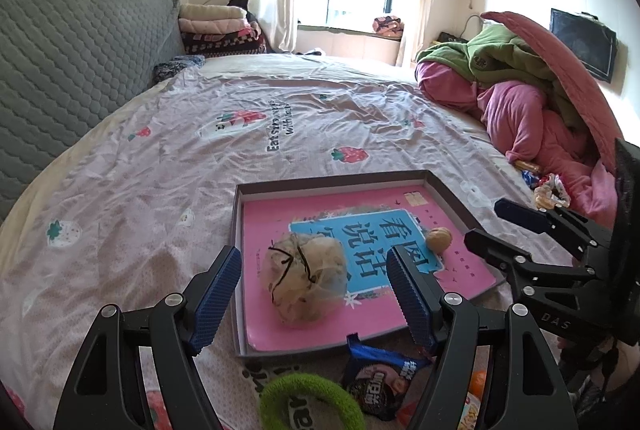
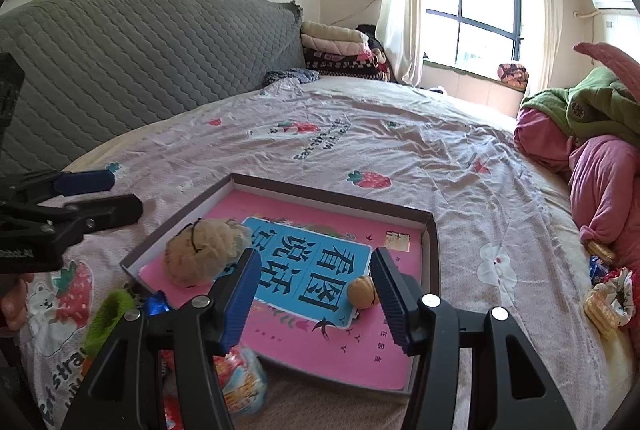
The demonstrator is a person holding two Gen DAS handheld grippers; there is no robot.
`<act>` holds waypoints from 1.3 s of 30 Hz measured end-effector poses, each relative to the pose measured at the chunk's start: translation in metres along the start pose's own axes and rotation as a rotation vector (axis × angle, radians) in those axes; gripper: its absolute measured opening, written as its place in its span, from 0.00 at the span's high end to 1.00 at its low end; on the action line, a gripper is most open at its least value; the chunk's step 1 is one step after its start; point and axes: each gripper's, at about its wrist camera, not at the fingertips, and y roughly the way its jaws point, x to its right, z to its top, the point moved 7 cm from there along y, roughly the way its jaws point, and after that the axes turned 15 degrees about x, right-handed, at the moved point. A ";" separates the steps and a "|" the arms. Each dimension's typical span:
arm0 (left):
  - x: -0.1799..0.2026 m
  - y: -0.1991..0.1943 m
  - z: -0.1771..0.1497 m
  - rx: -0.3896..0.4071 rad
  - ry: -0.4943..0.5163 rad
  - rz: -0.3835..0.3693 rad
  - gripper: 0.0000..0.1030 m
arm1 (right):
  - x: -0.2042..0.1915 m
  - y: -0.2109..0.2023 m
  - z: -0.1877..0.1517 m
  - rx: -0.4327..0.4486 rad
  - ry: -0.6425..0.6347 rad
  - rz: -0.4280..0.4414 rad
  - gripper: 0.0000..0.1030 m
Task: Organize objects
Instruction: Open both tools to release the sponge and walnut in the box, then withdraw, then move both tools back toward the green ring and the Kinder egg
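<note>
A shallow grey box (image 1: 240, 270) (image 2: 434, 250) lies on the bed with a pink and blue book (image 1: 360, 310) (image 2: 320, 350) flat inside. A beige mesh bath puff (image 1: 304, 280) (image 2: 200, 256) and a walnut (image 1: 439, 238) (image 2: 362, 292) rest on the book. My left gripper (image 1: 316, 294) is open and empty, its fingers on either side of the puff and apart from it. My right gripper (image 2: 314, 294) is open and empty over the book, the walnut just inside its right finger. Each gripper shows in the other's view: the right gripper (image 1: 504, 226), the left gripper (image 2: 108, 195).
In front of the box lie a green hair ring (image 1: 308, 402) (image 2: 106, 318), a blue snack packet (image 1: 380, 382) and a red snack bag (image 2: 240, 378). More wrapped snacks (image 2: 604, 298) lie at the right by a pile of pink and green bedding (image 1: 520, 101). A grey headboard (image 1: 72, 69) stands at the left.
</note>
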 end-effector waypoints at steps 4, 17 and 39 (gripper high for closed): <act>0.001 -0.009 -0.005 0.002 0.003 0.004 0.26 | -0.008 -0.014 0.004 0.029 -0.003 0.007 0.41; -0.012 -0.034 -0.030 -0.023 -0.035 0.038 0.26 | -0.033 -0.052 -0.005 0.071 -0.036 0.035 0.39; -0.010 -0.056 -0.063 -0.078 -0.016 0.043 0.26 | -0.042 -0.080 -0.022 0.083 -0.036 0.016 0.38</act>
